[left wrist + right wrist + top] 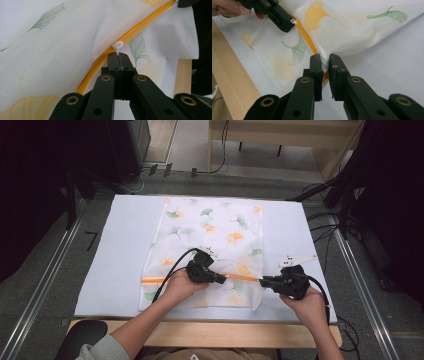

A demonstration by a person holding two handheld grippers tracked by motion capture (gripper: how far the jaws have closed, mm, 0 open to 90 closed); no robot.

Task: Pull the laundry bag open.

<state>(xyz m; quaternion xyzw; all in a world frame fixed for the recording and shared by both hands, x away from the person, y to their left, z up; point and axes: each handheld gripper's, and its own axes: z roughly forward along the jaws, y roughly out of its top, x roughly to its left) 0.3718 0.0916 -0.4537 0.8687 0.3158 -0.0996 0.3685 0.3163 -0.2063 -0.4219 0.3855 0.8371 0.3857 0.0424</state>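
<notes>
Two grippers share one line: the orange zipper runs crosswise on the ginkgo-print mesh bag. The left gripper pinches the white zipper pull; the right gripper clamps the bag's edge at the zipper's right end, so pulling goes along this axis.

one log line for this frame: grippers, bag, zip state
left gripper: shut on zip pull | right gripper: shut on mesh bag edge at zip end | orange zip: pull partway along | bag flat on white mat
</notes>
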